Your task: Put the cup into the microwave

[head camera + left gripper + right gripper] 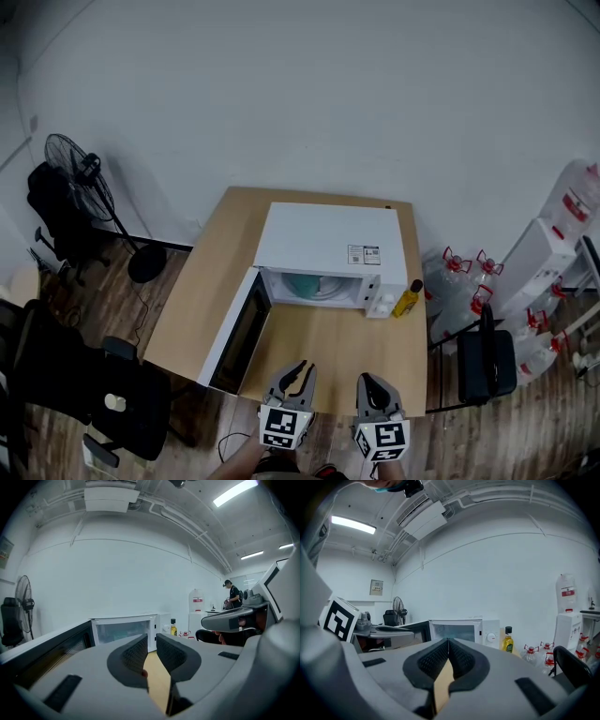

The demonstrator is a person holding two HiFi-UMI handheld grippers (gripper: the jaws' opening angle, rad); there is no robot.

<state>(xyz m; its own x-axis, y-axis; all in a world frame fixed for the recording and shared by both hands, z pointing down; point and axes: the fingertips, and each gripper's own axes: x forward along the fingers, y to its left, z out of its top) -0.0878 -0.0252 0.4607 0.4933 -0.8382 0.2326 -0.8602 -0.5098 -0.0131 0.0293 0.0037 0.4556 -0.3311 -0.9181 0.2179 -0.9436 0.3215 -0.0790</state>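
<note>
Pale wooden tabletop, smooth and rectangular, served as the work surface. We found the left gripper with its dark, ribbed pads a narrow gap apart and nothing between them. The right gripper had its ribbed pads pressed together at the tips, also empty. Both bodies were matte grey, each with a black-and-white marker cube. They were held side by side over the table's near edge, pointing close to level at the microwave.

We noted that the microwave was a white, boxy unit with its dark-glazed door swung fully open to the left. The cup stood inside the cavity, showing as a rounded teal form; we could not make out finer detail.

A yellow oil bottle with a black cap stood just beside the microwave's right corner. Clear water jugs with red handles sat on the wood-plank floor to the right, and a black pedestal fan stood to the left.
</note>
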